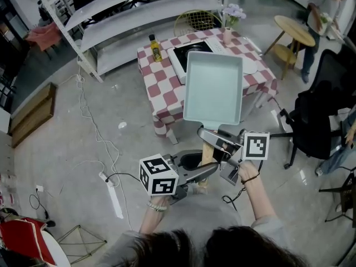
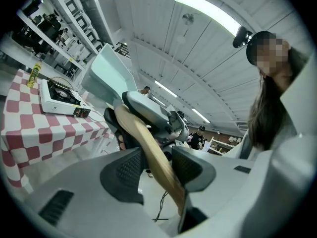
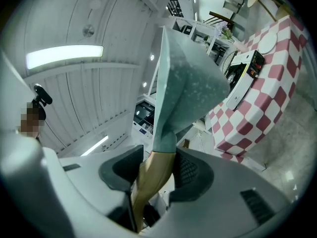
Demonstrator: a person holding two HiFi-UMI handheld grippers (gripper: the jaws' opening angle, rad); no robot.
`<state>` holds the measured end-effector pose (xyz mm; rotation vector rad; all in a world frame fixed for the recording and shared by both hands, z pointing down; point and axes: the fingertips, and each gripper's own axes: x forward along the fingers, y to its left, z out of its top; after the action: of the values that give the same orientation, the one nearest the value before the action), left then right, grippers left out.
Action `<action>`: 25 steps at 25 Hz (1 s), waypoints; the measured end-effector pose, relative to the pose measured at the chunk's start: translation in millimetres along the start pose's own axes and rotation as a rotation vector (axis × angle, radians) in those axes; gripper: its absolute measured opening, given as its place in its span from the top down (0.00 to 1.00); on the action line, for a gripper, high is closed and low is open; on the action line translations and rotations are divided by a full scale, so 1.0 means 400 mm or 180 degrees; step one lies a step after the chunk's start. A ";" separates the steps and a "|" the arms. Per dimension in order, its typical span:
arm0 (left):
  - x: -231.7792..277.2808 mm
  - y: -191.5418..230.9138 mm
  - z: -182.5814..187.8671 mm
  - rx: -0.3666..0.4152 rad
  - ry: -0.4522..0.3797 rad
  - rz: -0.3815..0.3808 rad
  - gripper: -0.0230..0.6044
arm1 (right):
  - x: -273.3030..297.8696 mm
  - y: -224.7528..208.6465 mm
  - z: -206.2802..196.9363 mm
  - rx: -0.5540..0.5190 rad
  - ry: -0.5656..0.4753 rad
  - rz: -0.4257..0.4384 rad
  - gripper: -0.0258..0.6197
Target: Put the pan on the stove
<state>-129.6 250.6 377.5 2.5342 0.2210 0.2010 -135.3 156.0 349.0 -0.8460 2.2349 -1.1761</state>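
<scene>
Short of checked table (image 1: 162, 91) | pan (image 1: 213, 88) aloft; clamped at wooden handle (image 1: 207, 156) by left gripper (image 2: 156, 165); nearer the basin by right gripper (image 3: 157, 170)

Grey left gripper (image 1: 207, 170) and grey right gripper (image 1: 210, 135), a black-and-white marker cube (image 1: 158, 176) on each, grey sleeves (image 1: 267, 228) behind

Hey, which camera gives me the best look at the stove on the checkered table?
The left gripper view: the stove sits whole, burner visible. In the head view the pan covers part of it. The right gripper view shows only its side beside the pan.
</scene>
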 end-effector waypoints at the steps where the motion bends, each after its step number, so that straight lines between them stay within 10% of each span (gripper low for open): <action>1: 0.005 -0.001 0.001 -0.0011 -0.0017 0.0005 0.66 | -0.004 -0.001 0.001 0.0016 0.0008 0.0003 0.68; 25: 0.073 0.189 0.121 -0.0057 0.0046 0.0012 0.66 | 0.066 -0.145 0.175 0.0027 0.0054 -0.0039 0.68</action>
<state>-83.4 168.7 383.2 2.5163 0.2190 0.2218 -90.6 73.0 358.2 -0.8507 2.2397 -1.2018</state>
